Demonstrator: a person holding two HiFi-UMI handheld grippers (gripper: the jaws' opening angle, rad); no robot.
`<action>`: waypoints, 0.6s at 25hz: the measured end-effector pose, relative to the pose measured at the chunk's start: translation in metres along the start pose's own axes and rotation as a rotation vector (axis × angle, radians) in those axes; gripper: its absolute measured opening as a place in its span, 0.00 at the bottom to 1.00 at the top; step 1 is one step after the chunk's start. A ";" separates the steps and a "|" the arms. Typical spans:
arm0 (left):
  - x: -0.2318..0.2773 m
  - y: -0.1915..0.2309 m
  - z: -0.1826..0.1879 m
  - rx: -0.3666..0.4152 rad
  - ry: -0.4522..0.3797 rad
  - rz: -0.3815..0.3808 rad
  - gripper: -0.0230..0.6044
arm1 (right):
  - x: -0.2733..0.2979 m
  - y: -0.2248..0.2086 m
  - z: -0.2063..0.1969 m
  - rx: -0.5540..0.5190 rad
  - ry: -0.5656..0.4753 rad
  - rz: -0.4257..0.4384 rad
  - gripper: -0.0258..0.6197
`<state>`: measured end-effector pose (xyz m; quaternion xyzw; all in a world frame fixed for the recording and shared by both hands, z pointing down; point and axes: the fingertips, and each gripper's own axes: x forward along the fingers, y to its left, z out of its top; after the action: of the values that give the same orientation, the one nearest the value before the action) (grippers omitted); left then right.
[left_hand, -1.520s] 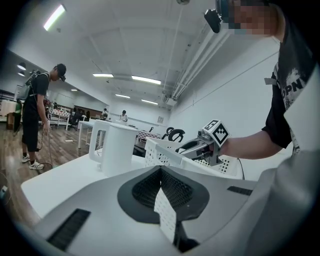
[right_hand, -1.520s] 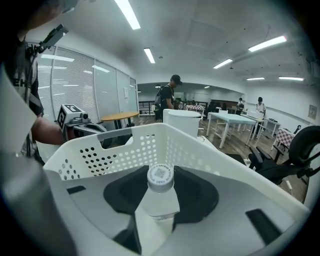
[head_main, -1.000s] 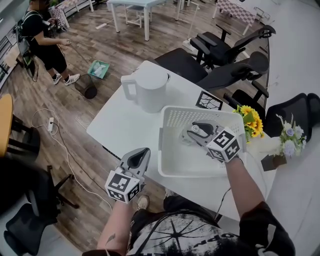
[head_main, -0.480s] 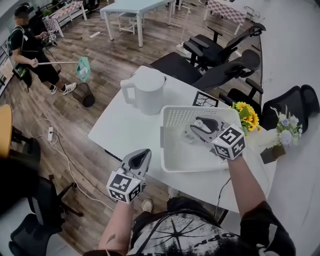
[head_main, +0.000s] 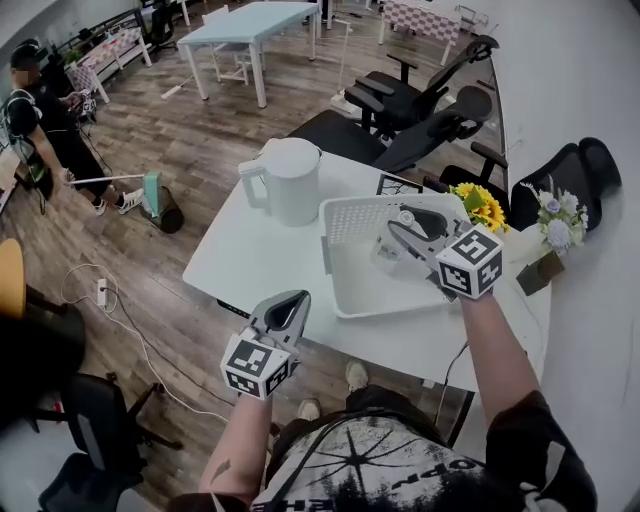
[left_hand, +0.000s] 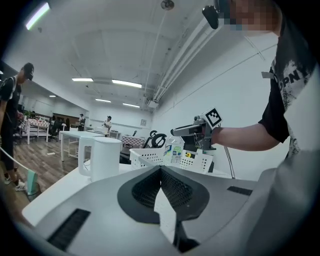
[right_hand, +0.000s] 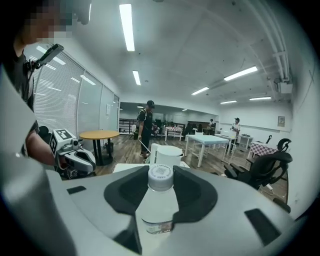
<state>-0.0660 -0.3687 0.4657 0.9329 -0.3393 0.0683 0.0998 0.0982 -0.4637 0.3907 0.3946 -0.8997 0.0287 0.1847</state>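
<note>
Right gripper (head_main: 408, 220), bottle (right_hand: 158, 202) above table (head_main: 262, 258) (wooden floor (head_main: 195, 140))

Left gripper (head_main: 289, 302), arm bent, hangs low, jaws seemingly together. Right gripper (head_main: 408, 224), arm stretched forward, sits higher, jaws clamped on a bottle (right_hand: 159, 199).

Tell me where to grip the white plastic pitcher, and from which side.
Take the white plastic pitcher by its loop handle, coming from the person's left. It stands upright, the handle juts that way, and the round body looks too wide for jaws.
</note>
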 end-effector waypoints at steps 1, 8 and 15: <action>-0.003 -0.002 0.002 0.006 -0.002 -0.009 0.05 | -0.005 0.002 0.004 -0.001 -0.009 -0.014 0.29; -0.017 -0.023 0.008 0.057 -0.002 -0.086 0.05 | -0.049 0.012 0.044 0.007 -0.117 -0.110 0.29; -0.034 -0.048 0.003 0.087 0.012 -0.175 0.05 | -0.104 0.029 0.069 0.005 -0.196 -0.229 0.29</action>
<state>-0.0612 -0.3124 0.4496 0.9619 -0.2528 0.0794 0.0668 0.1210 -0.3847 0.2917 0.4958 -0.8625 -0.0288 0.0972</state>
